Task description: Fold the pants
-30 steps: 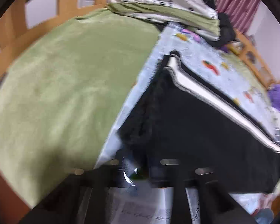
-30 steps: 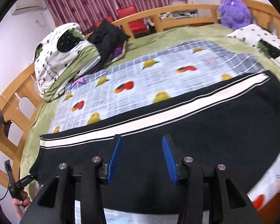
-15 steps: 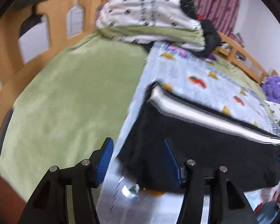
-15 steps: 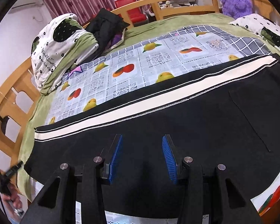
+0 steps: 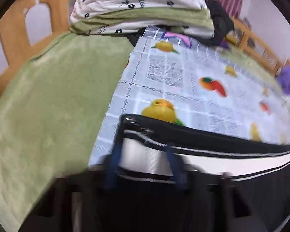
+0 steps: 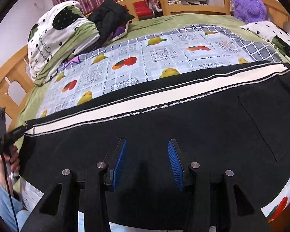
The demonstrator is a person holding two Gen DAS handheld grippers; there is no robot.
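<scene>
- Nearest, right hand-held gripper [image 6: 147, 164]: blue pads spread, hovering over the black cloth near the bed's near edge, nothing between them.
- Pants [image 6: 164, 127]: black with a white side stripe [image 6: 154, 96], laid flat lengthwise along the near edge of the bed, on a fruit-print cloth [image 6: 160, 54]. Waist end toward the right side of the bed, a back pocket showing there; leg cuffs toward the left.
- Left hand-held gripper [image 5: 143, 166]: at the cuff end, badly blurred in its own view. Jaws have just been closing; pads look set on either side of the striped hem. In the right wrist view it seems to pinch that cuff corner. Reads as pressed together on the pants.
- Step in hand, as I judge it: taking hold of the cuff end for the first fold, cuffs to waist.
- Next move would call for a firm hold through both leg layers, then a lift and carry along the bed toward the waist, keeping the stripe edges aligned; right gripper likely needed to take the other cuff corner or pin the cloth.
- Far side: folded quilt [image 6: 56, 44], dark clothes, purple plush toy [image 6: 249, 5] by the wooden bed rail.
</scene>
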